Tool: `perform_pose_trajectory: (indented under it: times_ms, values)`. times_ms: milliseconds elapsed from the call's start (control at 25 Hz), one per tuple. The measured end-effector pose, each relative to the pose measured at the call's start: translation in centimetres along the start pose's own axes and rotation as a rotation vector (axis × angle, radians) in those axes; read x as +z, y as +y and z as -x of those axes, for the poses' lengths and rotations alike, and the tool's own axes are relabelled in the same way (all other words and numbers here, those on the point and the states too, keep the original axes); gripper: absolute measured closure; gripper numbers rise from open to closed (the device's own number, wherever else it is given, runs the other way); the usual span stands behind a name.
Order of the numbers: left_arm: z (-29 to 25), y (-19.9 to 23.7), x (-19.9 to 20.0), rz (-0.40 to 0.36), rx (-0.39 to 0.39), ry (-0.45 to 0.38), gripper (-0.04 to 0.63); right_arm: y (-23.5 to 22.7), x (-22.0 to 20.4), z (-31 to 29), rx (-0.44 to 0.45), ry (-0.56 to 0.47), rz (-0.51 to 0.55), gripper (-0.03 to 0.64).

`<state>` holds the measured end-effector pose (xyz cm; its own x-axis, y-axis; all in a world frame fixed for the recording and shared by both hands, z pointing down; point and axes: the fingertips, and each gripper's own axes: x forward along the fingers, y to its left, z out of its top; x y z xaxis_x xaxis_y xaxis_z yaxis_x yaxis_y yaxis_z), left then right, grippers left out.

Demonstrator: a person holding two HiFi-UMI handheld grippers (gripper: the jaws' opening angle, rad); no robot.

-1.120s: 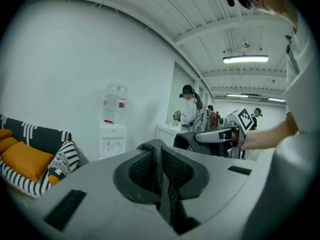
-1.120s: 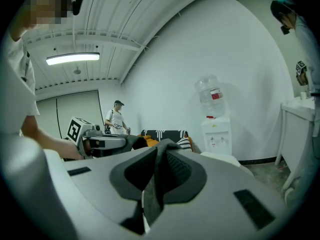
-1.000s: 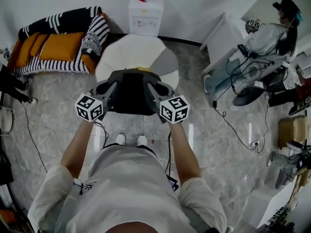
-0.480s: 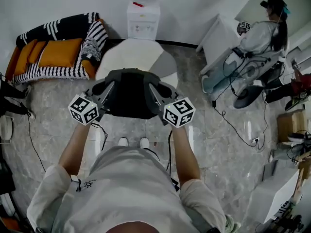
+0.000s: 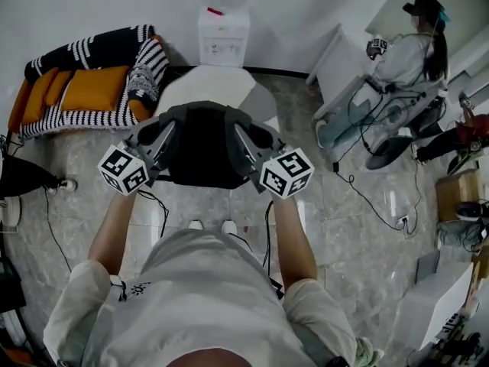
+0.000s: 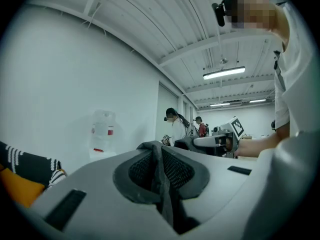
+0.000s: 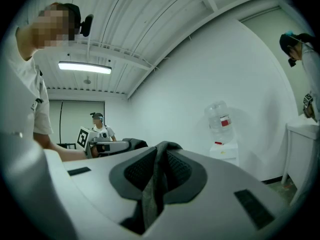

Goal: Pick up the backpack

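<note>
The black backpack (image 5: pixel 200 150) hangs in the air between my two grippers, above a round white table (image 5: pixel 210 86). My left gripper (image 5: pixel 170 125) is shut on a grey strap (image 6: pixel 162 176) at the bag's left side. At the bag's right side my right gripper (image 5: pixel 238 127) is shut on another strap (image 7: pixel 154 186). In each gripper view the strap runs pinched between the dark mesh pads. The left gripper view also shows the right gripper (image 6: pixel 220 140) across from it, and the right gripper view shows the left gripper (image 7: pixel 100 144).
A water dispenser (image 5: pixel 224 33) stands against the back wall. A striped blanket with orange cushions (image 5: pixel 84 82) lies at the back left. A seated person (image 5: pixel 409 56) and white desks are at the right, with cables (image 5: pixel 367 197) across the marble floor.
Both grippers have risen with the backpack, which now looks larger and nearer in the head view. The marker cubes have spread slightly apart.
</note>
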<state>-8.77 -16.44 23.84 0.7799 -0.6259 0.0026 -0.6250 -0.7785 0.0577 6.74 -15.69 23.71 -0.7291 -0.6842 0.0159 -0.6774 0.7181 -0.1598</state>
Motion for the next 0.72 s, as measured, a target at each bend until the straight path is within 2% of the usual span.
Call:
perform_pose_trajectory:
  times_ms: [360,720]
  values:
    - [-0.1,-0.8,1.7,-0.063,-0.041,-0.021,0.565,0.0,1.7,0.8,0.004,-0.028,0.019,0.577]
    - [-0.1,0.4,1.8,-0.041,-0.045,-0.028,0.563,0.0,2.0,-0.2,0.009,-0.020,0.023,0.577]
